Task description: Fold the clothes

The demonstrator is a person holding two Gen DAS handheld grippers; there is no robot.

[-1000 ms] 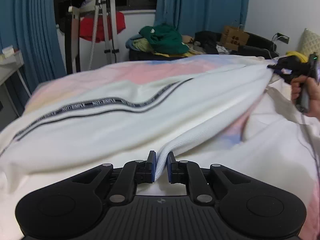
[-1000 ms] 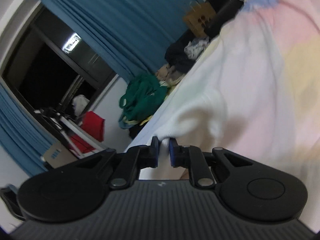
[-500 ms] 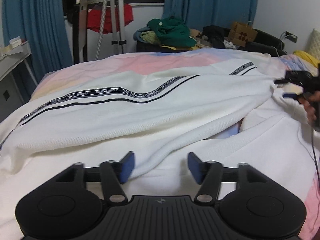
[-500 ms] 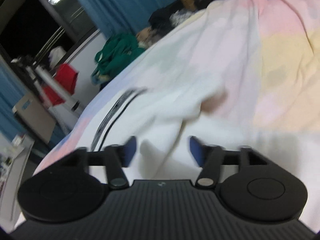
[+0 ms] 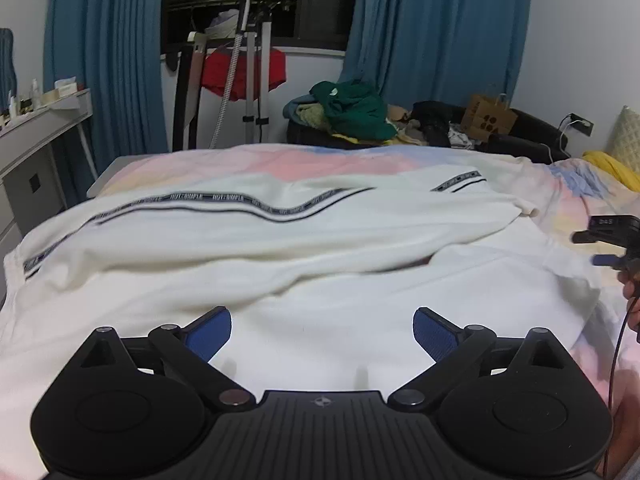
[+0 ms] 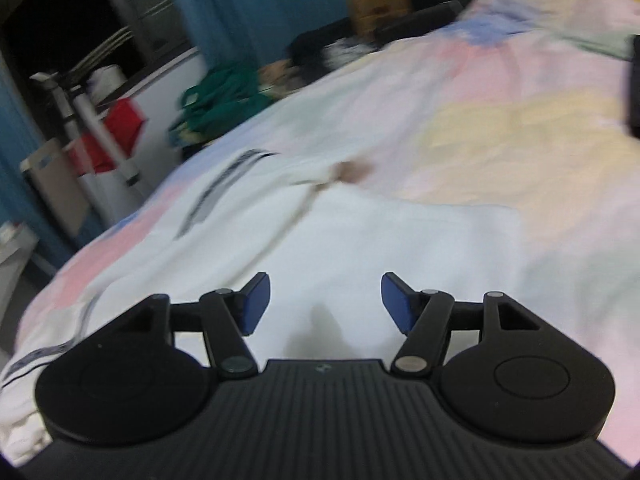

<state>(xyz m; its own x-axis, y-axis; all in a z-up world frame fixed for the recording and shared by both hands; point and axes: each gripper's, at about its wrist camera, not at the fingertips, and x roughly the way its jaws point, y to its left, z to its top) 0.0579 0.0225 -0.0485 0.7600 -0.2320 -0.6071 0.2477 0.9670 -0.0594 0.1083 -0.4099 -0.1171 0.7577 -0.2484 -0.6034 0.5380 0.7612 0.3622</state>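
In the left wrist view the left gripper (image 5: 322, 330) hangs over the near part of a white garment (image 5: 280, 248) spread across the bed (image 5: 256, 162); its jaws are opening and already stand very wide, the blue pads (image 5: 210, 334) clear of the cloth with nothing caught between them. The garment lies folded lengthwise, one long panel with a black lettered stripe (image 5: 224, 202) laid over the lower layer, the overlap lumpy and not yet flat. At the right edge of this view the right gripper (image 5: 608, 240) shows as a dark shape just off the garment's far end, with part of the person's hand behind it. In the right wrist view, which is blurred, that same gripper (image 6: 325, 304) is seen with its jaws about half apart and empty, poised above plain white cloth (image 6: 360, 240), the striped edge running away to the left. Judged from this, a fold has just been laid down and both ends let go, so the task sits between folds. The next move calls for smoothing the wrinkled overlap or taking fresh holds on one end, both layers pinched together, to bring the length over on itself.
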